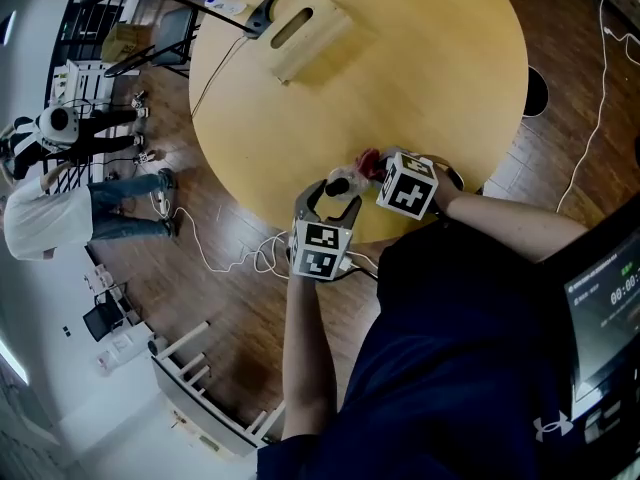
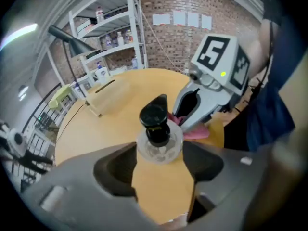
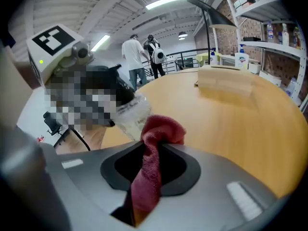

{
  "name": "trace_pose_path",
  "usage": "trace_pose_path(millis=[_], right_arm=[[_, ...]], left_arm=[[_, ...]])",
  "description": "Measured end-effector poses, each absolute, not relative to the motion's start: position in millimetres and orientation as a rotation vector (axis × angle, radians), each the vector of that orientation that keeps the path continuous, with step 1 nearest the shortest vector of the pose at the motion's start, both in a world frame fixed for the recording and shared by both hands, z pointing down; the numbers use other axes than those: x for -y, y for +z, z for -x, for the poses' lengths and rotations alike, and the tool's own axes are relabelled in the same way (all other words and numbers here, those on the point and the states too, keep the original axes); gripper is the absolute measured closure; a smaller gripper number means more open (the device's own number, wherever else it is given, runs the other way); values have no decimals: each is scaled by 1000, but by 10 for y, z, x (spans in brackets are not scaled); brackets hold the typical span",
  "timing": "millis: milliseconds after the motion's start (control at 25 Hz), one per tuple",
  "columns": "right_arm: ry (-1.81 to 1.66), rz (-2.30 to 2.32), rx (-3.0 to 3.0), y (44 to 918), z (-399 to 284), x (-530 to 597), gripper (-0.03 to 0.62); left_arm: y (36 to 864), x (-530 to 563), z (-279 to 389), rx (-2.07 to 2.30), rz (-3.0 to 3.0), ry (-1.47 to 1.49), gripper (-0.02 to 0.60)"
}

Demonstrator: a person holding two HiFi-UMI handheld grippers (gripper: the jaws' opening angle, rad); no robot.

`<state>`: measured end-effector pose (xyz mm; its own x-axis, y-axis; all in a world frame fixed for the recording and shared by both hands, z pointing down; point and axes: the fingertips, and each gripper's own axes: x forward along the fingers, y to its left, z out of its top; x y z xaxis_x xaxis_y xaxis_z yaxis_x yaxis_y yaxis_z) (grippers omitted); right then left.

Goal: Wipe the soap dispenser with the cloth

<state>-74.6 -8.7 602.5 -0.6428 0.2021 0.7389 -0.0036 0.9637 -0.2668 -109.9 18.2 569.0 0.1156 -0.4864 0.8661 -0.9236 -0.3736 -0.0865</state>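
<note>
step: wiping, seemingly | clear soap dispenser with black pump (image 2: 156, 129) is clamped in the left hand-held gripper (image 2: 160, 153) near the edge of the round wooden table (image 3: 231, 124) | red cloth (image 3: 161, 129) is pinched in the right hand-held gripper (image 3: 156, 148) — bunched at the bottle's side | next: cloth to be rubbed round it

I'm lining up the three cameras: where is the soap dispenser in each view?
Head view: soap dispenser just below centre, at the near edge of the table.
Left gripper view: dead centre, between the jaws.
Right gripper view: left of centre, behind the red cloth.
Shared landmark: the slotted wooden box.
</note>
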Motion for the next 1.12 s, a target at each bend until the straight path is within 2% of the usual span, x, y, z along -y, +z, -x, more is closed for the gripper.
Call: trace_pose_path(millis=[240, 320, 480, 600, 960, 1040, 1120], right_arm=[[359, 107, 2186, 6315, 749, 142, 508], [347, 112, 2195, 6269, 721, 129, 508], [268, 135, 2291, 5826, 699, 80, 507], [205, 144, 2314, 5738, 726, 61, 505], [226, 117, 2182, 6362, 807, 99, 505], [277, 118, 2180, 6341, 797, 119, 505], [275, 123, 2225, 6169, 801, 189, 505]], left_arm=[[5694, -188, 1098, 1256, -2069, 1380, 271], [5639, -197, 1090, 1364, -2001, 1275, 240], [5512, -167, 1152, 1563, -1798, 1012, 241], [5564, -134, 1116, 1513, -1835, 1103, 297], [5665, -181, 1116, 1047, -2095, 1594, 298], [5665, -180, 1128, 1074, -2072, 1577, 293], [5641, -145, 1102, 1185, -2005, 1411, 272]])
